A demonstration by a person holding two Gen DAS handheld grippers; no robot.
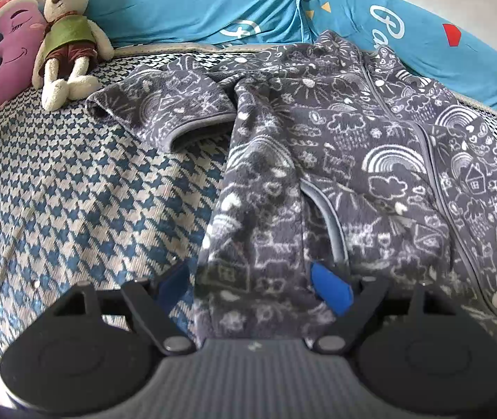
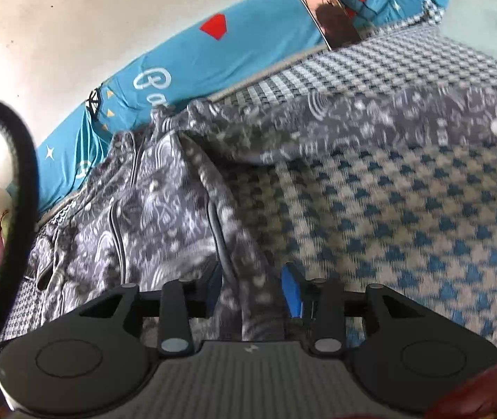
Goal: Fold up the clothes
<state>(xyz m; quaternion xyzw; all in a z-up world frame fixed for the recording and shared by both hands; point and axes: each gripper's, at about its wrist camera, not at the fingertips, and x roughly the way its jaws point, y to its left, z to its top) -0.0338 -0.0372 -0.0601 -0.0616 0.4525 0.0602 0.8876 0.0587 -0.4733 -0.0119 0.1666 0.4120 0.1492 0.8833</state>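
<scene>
Both tools sit at the near hem of the fleece jacket [image 1: 336, 160], the left tool [image 1: 259, 289] spread apart around it, the right tool [image 2: 252, 289] clamped on its edge, the garment's long axis running away across the bed [image 1: 73, 192] toward the blue pillow [image 1: 213, 3].

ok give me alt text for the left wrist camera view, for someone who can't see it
The left hand-held gripper, jaws wide, straddles the hem of a grey doodle-print fleece jacket spread on a blue-and-white houndstooth bed cover. A plush rabbit sits at the far left by a purple pillow, with blue bedding along the back.
</scene>
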